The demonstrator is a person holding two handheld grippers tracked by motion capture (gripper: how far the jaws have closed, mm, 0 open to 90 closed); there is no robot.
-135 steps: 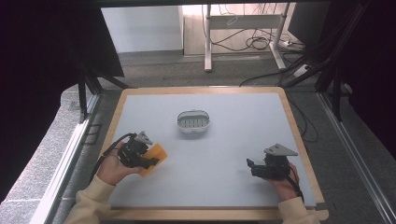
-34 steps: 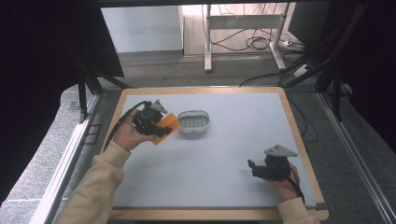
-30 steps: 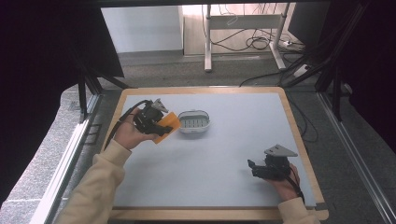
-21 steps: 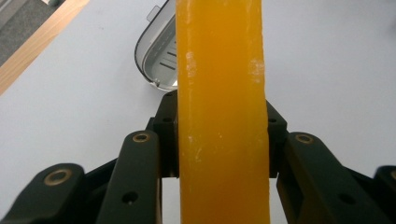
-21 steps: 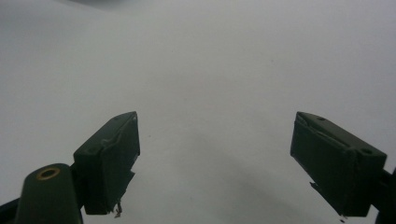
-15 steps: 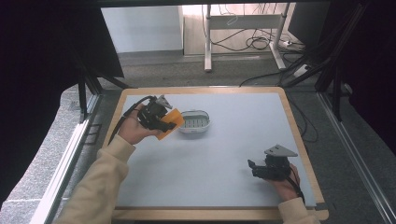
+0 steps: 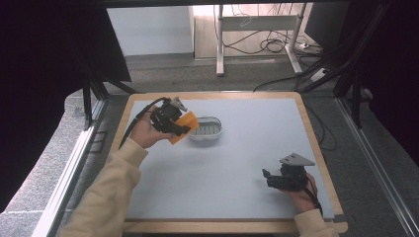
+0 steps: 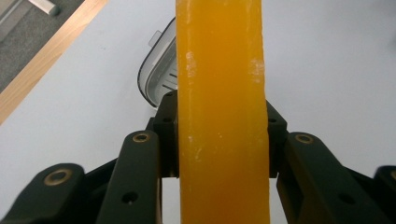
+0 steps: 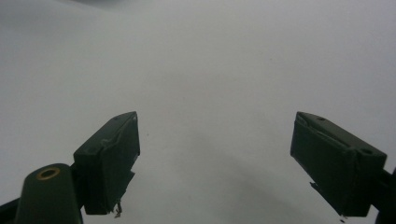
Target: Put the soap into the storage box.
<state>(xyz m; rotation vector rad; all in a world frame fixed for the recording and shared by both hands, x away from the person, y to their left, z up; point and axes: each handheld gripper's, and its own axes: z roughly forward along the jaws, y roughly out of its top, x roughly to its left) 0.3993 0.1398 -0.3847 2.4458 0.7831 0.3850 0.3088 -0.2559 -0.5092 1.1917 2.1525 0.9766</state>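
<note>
A: The jaws of the left gripper (image 8: 219, 140) pinch the orange soap bar (image 8: 219, 112) on its broad faces, held in the air at the near-left rim of the white soap dish (image 7: 205, 129).

B: I'd carry it on over the ribbed middle, lay it flat and low, then release.

A: The right gripper (image 9: 229, 158)?

B: Jaws spread, empty, parked on the counter (image 7: 237, 177) well apart from the dish.

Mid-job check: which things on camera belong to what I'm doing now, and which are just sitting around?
In the job:
left gripper, shut on the orange soap bar
soap dish, beside the bar

Standing by:
right gripper, open, nothing between its jaws
table
cables on the floor
</note>
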